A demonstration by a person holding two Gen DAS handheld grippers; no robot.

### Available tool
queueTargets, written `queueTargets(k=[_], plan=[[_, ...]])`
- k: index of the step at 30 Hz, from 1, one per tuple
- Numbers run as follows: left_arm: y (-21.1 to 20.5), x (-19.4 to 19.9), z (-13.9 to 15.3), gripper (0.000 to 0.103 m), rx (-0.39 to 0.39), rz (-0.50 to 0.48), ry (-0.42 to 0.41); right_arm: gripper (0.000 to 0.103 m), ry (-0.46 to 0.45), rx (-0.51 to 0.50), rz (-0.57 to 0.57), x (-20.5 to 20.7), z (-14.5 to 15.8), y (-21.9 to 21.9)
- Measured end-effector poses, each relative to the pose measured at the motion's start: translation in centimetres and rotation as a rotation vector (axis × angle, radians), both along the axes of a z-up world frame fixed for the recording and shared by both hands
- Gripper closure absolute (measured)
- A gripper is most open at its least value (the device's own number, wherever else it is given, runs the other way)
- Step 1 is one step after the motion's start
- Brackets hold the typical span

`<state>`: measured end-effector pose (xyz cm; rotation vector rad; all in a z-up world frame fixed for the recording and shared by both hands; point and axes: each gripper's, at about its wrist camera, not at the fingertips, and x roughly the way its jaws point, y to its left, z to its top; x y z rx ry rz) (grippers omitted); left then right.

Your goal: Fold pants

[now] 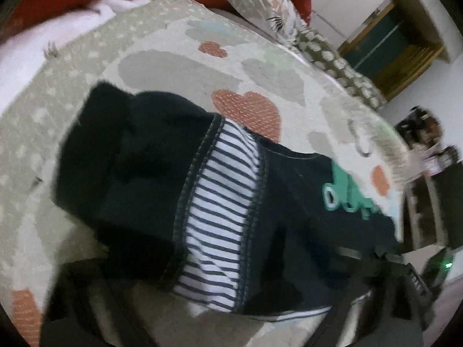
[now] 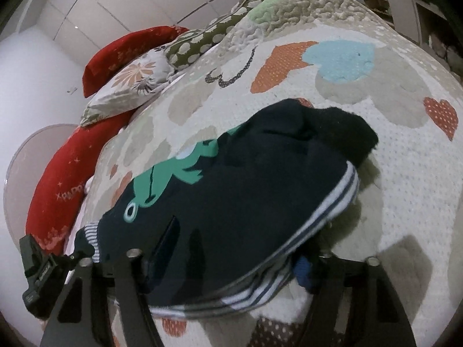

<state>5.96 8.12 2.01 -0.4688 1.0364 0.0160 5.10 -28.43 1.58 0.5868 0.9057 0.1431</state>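
Note:
Dark navy child's pants (image 1: 139,179) with a striped lining and a green print lie on the heart-patterned quilt (image 1: 162,66). In the left wrist view the waistband edge drapes over my left gripper (image 1: 220,303), whose dark fingers sit at the bottom under the cloth; the jaws are hidden. In the right wrist view the pants (image 2: 260,208) are lifted at the near hem, and my right gripper (image 2: 228,277) holds that striped hem between its fingers (image 2: 130,297). The other gripper (image 2: 37,271) shows at the left edge there.
Red pillows (image 2: 58,185) and a floral pillow (image 2: 127,86) lie at the head of the bed. White cloth (image 1: 43,31) lies at the quilt's far left. A doorway and shelves (image 1: 396,46) stand beyond the bed edge.

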Motion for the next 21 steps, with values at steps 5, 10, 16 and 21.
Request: queueTargets(k=[5,10,16,21], plan=[[0.8,-1.0,1.0,0.090,-0.005,0.019,0.026,0.089,0.042,0.134,0.017,0.0,-0.5,-1.4],[1.5,-4.3,2.8,0.091,-0.049,0.030,0.013,0.089,0.008,0.106,0.049,-2.5,1.4,-1.0],[1.8,-9.1,5.3,0.092,-0.086,0.019,-0.030,0.089,-0.004,0.124,0.071,-6.6,2.9,-1.5],[1.4,-13.3,6.9,0.092,-0.039,0.003,-0.082,0.089,-0.032,0.129,0.096,-10.7,4.2,-1.5]])
